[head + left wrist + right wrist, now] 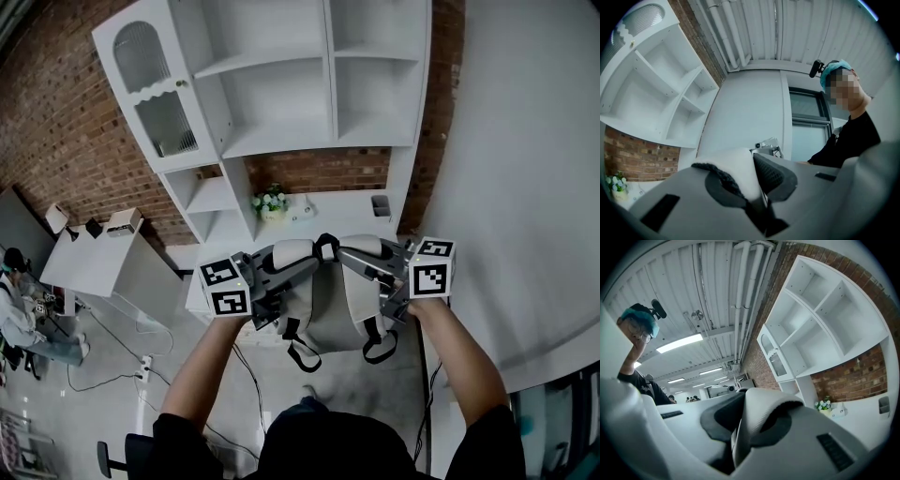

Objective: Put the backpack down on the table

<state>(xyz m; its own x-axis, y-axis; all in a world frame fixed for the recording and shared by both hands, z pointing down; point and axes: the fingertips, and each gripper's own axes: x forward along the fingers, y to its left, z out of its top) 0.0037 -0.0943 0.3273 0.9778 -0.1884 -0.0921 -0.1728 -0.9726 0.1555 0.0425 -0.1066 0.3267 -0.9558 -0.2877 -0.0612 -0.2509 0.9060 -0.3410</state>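
Nearest to us are the dark sleeves (178, 436) and bare forearms of the person, reaching away to the two grippers. Between these hangs the pale grey fabric backpack (330, 305) with black webbing loops. It is held up in the air on the near side of the white table (342, 200), not resting on it. Behind the table a tall white wooden shelf unit (281, 84) rises against a red brick wall (56, 131), with a glass-fronted door (159, 89) on its left. On the table stand a small pot of white flowers (270, 202) and, to the right, a grey square holder (380, 204); we cannot tell what is in the holder. Far left is a white desk (103, 267) with a seated person (19, 319) beside it, and cables (122, 342) trail over the floor. The left gripper (750, 183) has its jaws clamped on a white padded shoulder strap (736, 161) edged in dark mesh. The right gripper (747, 425) has its jaws pinched on the other pale padded strap (764, 401)
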